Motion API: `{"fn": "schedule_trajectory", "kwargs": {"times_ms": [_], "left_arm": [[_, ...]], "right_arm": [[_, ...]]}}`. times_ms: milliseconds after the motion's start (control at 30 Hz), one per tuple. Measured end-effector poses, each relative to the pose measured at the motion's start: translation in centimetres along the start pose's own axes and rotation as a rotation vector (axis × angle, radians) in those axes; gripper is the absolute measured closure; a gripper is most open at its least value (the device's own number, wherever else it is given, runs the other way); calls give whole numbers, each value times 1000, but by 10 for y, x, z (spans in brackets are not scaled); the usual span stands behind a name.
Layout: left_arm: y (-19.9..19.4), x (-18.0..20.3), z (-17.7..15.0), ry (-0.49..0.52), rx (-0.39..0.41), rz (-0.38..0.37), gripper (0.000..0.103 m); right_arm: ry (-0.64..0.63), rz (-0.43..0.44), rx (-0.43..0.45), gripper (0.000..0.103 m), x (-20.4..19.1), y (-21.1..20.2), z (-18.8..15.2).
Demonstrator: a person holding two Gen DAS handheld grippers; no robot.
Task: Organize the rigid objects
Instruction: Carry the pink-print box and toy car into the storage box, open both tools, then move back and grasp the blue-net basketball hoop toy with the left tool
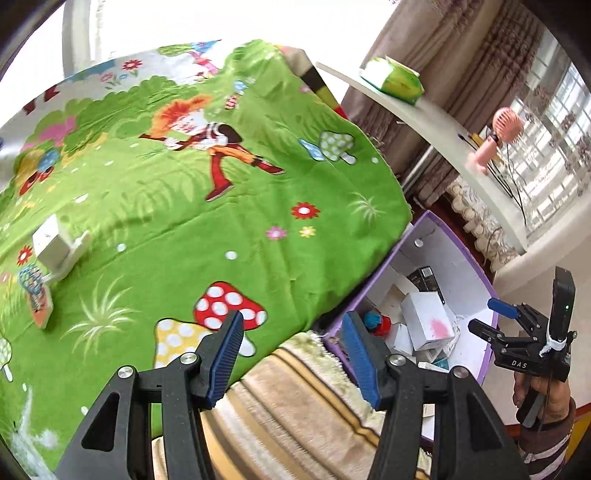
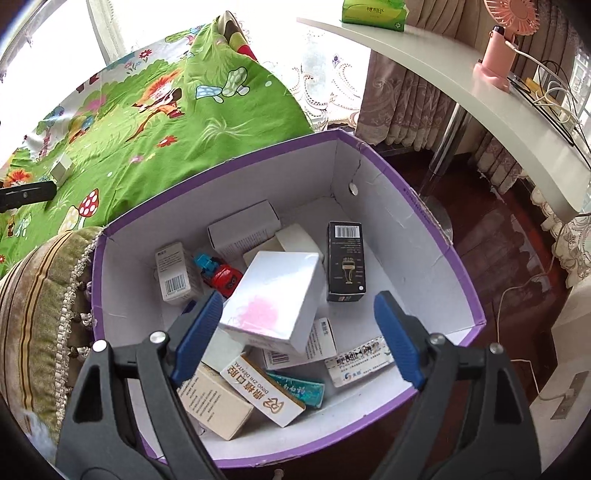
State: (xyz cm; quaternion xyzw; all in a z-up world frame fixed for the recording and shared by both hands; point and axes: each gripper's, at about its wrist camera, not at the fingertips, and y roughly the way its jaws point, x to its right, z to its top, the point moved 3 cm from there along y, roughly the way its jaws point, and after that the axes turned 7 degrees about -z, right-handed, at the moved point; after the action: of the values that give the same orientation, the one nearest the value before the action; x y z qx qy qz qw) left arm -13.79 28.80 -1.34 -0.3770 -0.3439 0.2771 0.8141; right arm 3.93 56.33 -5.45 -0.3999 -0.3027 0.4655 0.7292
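Two hand-held grippers, left [image 1: 291, 354] and right [image 2: 297, 339], gape empty above green bedspread [image 1: 184, 221].

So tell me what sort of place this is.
Most likely a bedroom at home. A bed with a green cartoon sheet fills one side, a white desk carries a pink fan and a tissue pack, and patterned curtains hang by the windows.
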Motion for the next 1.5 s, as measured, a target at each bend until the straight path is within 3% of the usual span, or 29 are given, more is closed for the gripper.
{"fn": "schedule_trajectory", "kwargs": {"times_ms": [333,633,933,1167,1267,1333,1500], "left_arm": [[-90,-126,-21,-250,182,103,47],[-121,-193,-35,-400,232,161,46],[-86,-212,-5,-419,186,191,47],[-43,-231,18,-416,113,253,47],[-30,-239,23,-429,81,268,55],[-22,-243,25,-439,64,264,66],[-18,-247,28,-433,69,236,76]], "right_arm": [[-88,34,28,16,-52,-16,18],[-194,81,66,16,-116,-27,43],[-310,81,137,16,-185,-30,68],[-350,78,144,16,-210,-21,81],[-364,77,137,16,-216,-16,85],[-369,80,133,16,-220,-12,88],[-384,84,114,16,-229,-2,93]]}}
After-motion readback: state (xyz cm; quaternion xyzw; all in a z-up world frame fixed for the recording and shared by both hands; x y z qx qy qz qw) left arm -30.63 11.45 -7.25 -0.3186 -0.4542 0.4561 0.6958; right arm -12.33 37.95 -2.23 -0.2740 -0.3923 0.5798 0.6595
